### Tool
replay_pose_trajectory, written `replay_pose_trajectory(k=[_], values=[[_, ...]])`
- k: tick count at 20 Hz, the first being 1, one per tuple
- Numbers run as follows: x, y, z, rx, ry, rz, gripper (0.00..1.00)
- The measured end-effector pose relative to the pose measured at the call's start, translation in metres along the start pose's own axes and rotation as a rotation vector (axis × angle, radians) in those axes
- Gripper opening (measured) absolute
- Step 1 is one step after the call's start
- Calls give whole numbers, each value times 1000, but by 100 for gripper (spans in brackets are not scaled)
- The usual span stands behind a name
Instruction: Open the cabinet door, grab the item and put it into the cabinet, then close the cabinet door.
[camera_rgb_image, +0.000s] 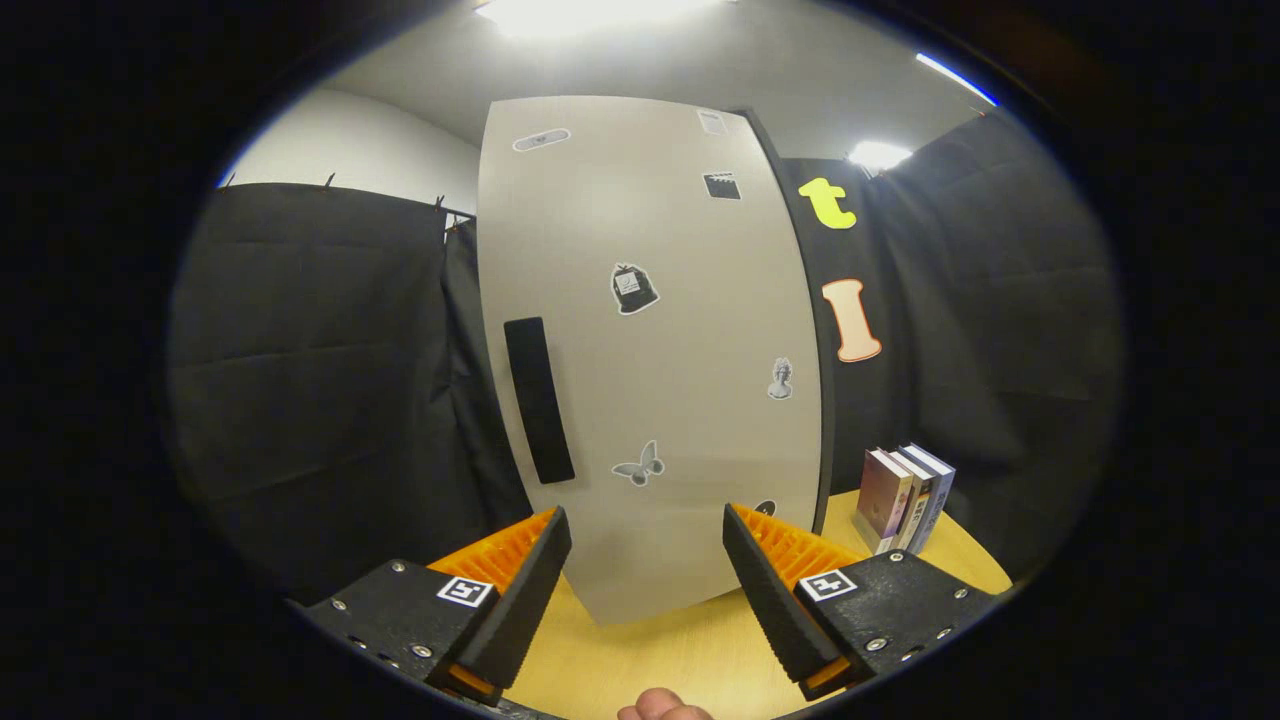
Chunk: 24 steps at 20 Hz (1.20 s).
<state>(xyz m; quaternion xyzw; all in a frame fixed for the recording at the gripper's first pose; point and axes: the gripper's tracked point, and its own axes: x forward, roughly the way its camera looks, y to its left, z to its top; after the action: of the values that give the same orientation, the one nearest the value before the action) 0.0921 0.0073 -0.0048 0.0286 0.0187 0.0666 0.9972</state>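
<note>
Facing the tall pale-grey cabinet door (650, 350), which is closed and flat-on to the camera. A black vertical bar handle (538, 400) sits near the door's left edge, above and just beyond the left finger. Small stickers are scattered over the panel: a butterfly one (638, 465) low centre, a bust-shaped one (780, 379) toward the right edge, and a dark bell-like one (633, 289) mid panel.

The black-and-orange two-finger gripper (647, 540) has its tongs wide apart with nothing between them, only the lower part of the door and the tabletop showing through the gap. Fingertips are close to the door face; contact can't be judged from this angle. Each finger body carries a small square black-and-white marker.

The cabinet stands on a light wooden table (690, 660). The item to grab is a short row of upright books (903, 498), with pinkish, white and blue covers and spines, standing on the table just right of the cabinet, beyond the right finger and against the black cloth wall (300, 380). They lean slightly.

A bit of the person's finger (662, 706) shows below the gripper, between the finger bases.
</note>
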Motion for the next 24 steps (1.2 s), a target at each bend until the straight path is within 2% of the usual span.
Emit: replay_pose_trajectory(k=[5,24], values=[[-1,-1,-1,-23,-1,-63,95],[7,-5,6,-25,1,-91,95]])
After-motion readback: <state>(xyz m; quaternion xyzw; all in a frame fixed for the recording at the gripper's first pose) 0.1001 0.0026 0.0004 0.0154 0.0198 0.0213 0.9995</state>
